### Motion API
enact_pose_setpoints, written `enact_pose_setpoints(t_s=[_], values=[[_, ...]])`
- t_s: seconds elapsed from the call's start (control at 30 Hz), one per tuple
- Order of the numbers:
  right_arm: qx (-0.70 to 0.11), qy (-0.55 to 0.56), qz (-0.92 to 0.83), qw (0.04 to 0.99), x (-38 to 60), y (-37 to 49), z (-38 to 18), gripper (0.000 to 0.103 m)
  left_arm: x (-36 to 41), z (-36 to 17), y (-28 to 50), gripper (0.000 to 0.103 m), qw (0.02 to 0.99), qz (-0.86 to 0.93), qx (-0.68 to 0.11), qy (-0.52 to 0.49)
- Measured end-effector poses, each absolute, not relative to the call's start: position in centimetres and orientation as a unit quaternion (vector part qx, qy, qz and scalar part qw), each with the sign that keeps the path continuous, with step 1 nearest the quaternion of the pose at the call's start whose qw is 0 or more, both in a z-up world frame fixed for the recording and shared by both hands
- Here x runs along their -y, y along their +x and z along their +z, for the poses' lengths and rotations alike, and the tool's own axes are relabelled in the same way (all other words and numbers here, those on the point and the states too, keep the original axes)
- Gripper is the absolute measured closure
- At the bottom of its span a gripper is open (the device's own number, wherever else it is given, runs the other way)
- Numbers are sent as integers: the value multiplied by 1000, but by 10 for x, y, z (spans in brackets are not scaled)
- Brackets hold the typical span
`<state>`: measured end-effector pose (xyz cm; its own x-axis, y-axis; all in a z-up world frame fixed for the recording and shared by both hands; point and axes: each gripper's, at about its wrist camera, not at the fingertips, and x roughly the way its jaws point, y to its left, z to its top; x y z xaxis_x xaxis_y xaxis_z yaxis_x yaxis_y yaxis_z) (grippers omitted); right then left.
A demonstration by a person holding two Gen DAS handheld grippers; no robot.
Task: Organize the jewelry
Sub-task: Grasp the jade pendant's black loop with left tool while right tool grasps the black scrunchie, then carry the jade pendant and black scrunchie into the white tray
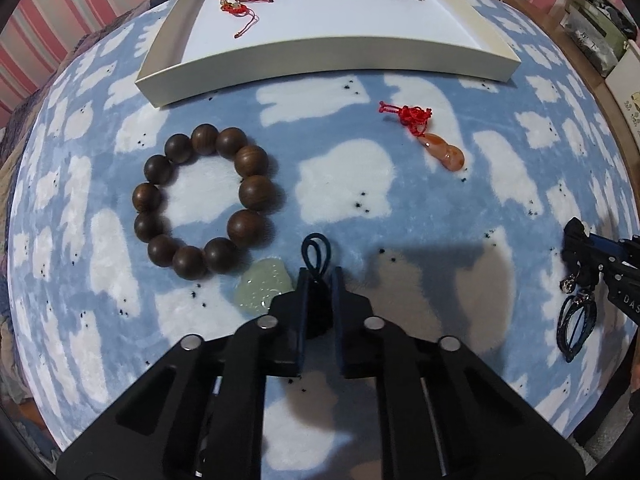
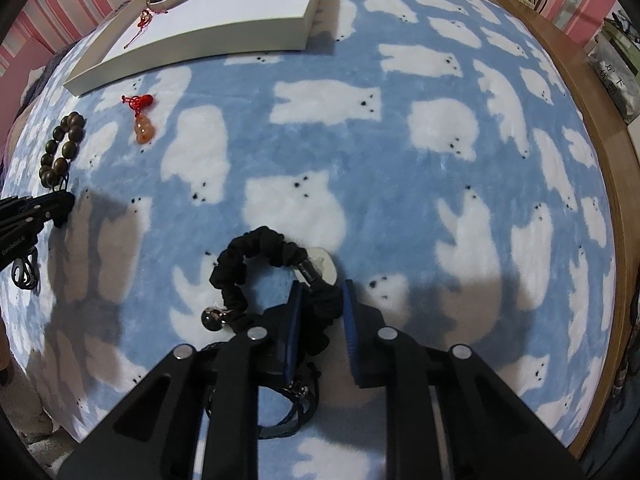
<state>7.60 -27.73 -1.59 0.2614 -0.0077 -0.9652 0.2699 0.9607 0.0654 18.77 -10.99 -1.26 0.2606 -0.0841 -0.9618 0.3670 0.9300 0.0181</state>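
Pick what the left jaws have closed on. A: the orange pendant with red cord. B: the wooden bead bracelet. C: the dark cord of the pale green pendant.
C: the left gripper pinches the dark cord beside the pale green pendant.

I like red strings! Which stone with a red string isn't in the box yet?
The orange gourd pendant, lying alone on the blanket. The other red-corded charm is already inside the white tray.

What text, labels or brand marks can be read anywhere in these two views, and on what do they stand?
"DAS": white letters on the right gripper, cut off at the picture's edge.
White lettering on the left gripper: too blurred to read.
Dark characters on packets on the shelf: too small to read.
Nothing legible on the jewelry or the white tray.
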Motion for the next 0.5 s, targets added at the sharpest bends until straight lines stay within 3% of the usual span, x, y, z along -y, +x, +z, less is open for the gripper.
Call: enact_pose_setpoints(t_s=[0.5], values=[[-587,105,-91,797,279,74,-4,91,113,-7,179,97,791,-145,-583,116]])
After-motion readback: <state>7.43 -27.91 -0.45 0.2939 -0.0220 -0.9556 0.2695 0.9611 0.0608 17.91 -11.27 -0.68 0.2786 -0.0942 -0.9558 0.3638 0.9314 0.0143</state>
